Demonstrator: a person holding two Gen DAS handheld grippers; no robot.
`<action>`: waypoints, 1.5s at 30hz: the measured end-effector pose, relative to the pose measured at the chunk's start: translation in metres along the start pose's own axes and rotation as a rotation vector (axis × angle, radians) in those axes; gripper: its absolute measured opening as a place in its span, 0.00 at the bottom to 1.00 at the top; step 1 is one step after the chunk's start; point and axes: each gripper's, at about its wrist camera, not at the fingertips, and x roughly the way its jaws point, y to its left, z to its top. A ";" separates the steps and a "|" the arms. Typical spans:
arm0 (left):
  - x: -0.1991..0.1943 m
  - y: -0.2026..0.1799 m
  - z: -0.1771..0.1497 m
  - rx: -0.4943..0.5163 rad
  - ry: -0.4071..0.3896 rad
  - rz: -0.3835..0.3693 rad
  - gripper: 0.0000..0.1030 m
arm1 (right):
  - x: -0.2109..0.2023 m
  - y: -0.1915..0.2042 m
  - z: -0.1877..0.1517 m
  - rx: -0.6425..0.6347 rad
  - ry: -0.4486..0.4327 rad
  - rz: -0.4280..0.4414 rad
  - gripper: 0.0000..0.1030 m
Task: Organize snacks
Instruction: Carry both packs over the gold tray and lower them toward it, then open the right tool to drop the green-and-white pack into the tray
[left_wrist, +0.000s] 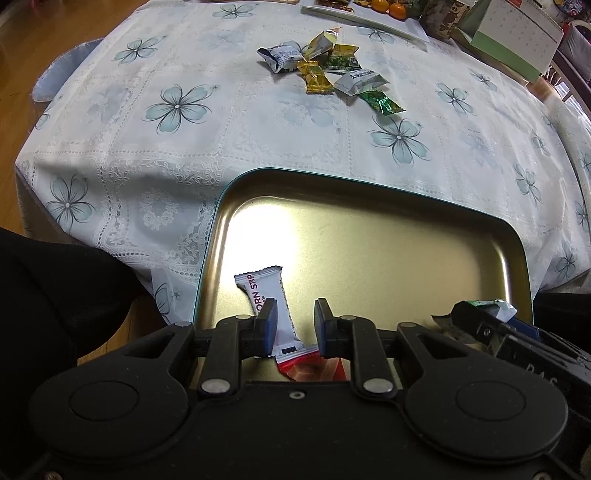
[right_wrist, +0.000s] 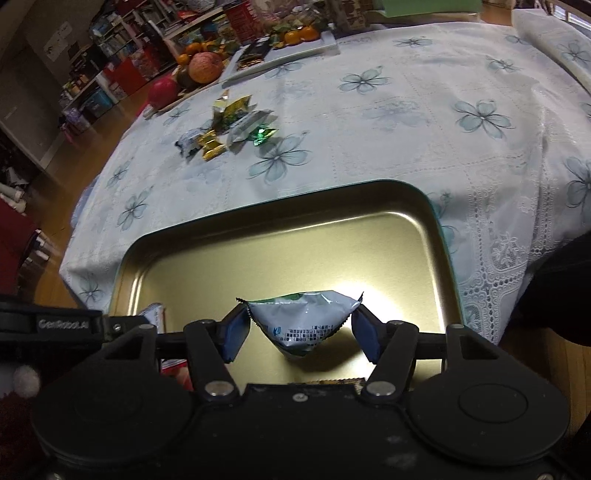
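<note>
Both wrist views look steeply down, close over one gold tray (left_wrist: 369, 236).

A lived-in home, probably a dining or living room. A lace-edged flowered tablecloth (right_wrist: 406, 122) covers the table, fruit (right_wrist: 205, 66) sits nearby, and cluttered shelves (right_wrist: 122, 40) line the blurred wooden-floored background.

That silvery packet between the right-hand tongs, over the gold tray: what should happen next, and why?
Probably lift the right tongs clear and head back to the pile of snacks on the tablecloth. Their jaws stand apart from the silvery packet, which already sits over the gold tray, while several wrapped snacks still lie outside it.
</note>
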 end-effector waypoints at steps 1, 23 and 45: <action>0.000 0.000 0.000 0.001 0.000 0.001 0.28 | 0.001 -0.001 0.001 0.006 -0.011 -0.026 0.63; -0.001 0.000 -0.001 0.007 -0.004 -0.002 0.28 | -0.008 0.029 -0.007 -0.255 -0.123 -0.118 0.64; -0.004 -0.001 0.000 0.012 -0.008 -0.018 0.28 | -0.004 -0.006 0.020 0.082 0.091 0.196 0.88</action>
